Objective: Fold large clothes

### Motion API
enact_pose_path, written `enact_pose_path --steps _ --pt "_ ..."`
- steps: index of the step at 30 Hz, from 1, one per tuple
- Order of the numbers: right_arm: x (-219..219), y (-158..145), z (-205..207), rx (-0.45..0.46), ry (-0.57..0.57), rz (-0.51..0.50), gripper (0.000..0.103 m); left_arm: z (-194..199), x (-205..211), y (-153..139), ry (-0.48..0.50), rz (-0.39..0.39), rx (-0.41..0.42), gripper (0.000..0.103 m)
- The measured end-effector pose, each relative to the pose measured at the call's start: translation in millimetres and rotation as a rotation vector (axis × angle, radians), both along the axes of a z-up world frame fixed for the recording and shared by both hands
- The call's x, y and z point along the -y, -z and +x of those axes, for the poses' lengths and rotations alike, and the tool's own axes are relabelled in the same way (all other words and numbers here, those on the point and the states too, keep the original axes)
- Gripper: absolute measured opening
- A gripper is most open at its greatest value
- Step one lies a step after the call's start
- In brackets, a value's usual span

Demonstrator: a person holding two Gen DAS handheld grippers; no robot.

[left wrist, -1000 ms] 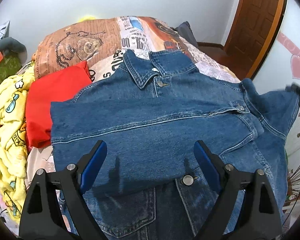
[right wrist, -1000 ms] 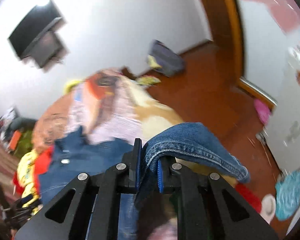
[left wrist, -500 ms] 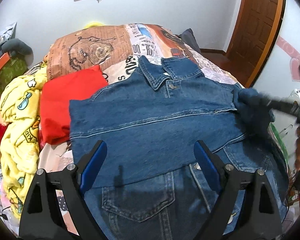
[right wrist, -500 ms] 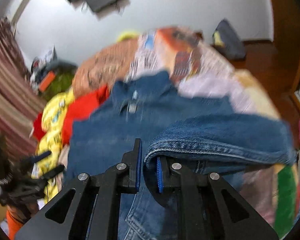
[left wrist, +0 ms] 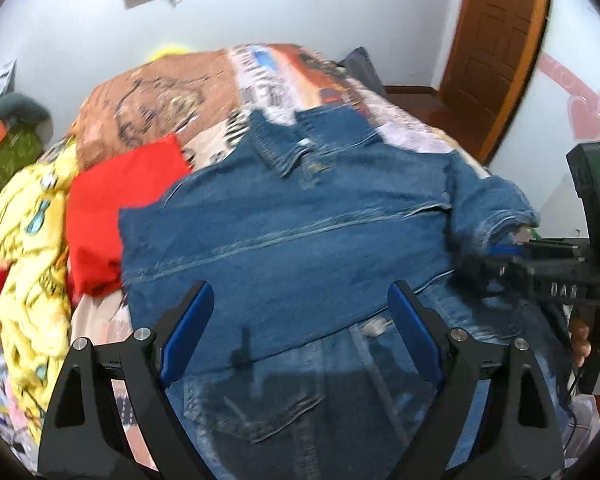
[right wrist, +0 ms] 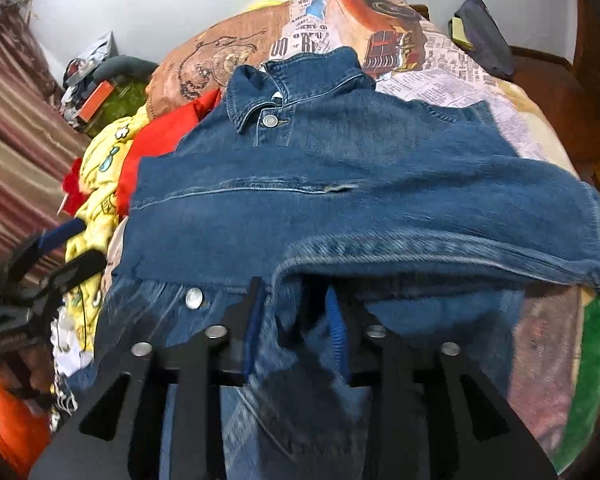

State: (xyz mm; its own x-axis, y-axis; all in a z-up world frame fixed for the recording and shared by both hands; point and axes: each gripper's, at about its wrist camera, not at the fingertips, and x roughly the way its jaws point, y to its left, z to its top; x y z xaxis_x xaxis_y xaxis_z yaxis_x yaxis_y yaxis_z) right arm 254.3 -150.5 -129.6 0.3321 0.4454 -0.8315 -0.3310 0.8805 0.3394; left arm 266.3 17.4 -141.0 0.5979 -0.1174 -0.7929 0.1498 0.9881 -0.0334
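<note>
Denim jacket [right wrist: 340,184], on the bed [right wrist: 440,76], sleeve folded across: we draw the just-opening right tongs [right wrist: 296,320] clear without dragging the cuff between them; left tongs [left wrist: 300,332] gape empty.

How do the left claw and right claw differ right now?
Opening: the left claw stands wide open; the right claw is only partly open, its jaws having just been opening.
Contents: nothing sits between the left claw's pads; a fold of the denim jacket sits between the right claw's pads.
Place: the left claw hovers over the jacket's middle, the right claw at its sleeve edge.
Shared: black frames, blue pads.
</note>
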Motion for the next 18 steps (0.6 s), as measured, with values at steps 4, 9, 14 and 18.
enact_pose_path --steps 4,9,14,18 --pt "28.4 -18.0 -15.9 0.116 0.048 -0.066 0.048 9.4 36.4 -17.1 0.084 0.028 0.036 0.089" --pt "80.3 -30.2 -23.3 0.175 0.183 -0.085 0.048 23.4 102.3 -33.7 0.231 0.068 0.069 0.089" --pt "140.4 -30.1 -27.2 0.182 0.353 -0.080 0.048 40.8 166.8 -33.0 0.366 0.087 0.052 0.089" --pt "171.8 -23.0 -29.0 0.162 0.448 -0.083 0.048 54.6 222.3 -15.0 0.474 0.128 0.006 0.089"
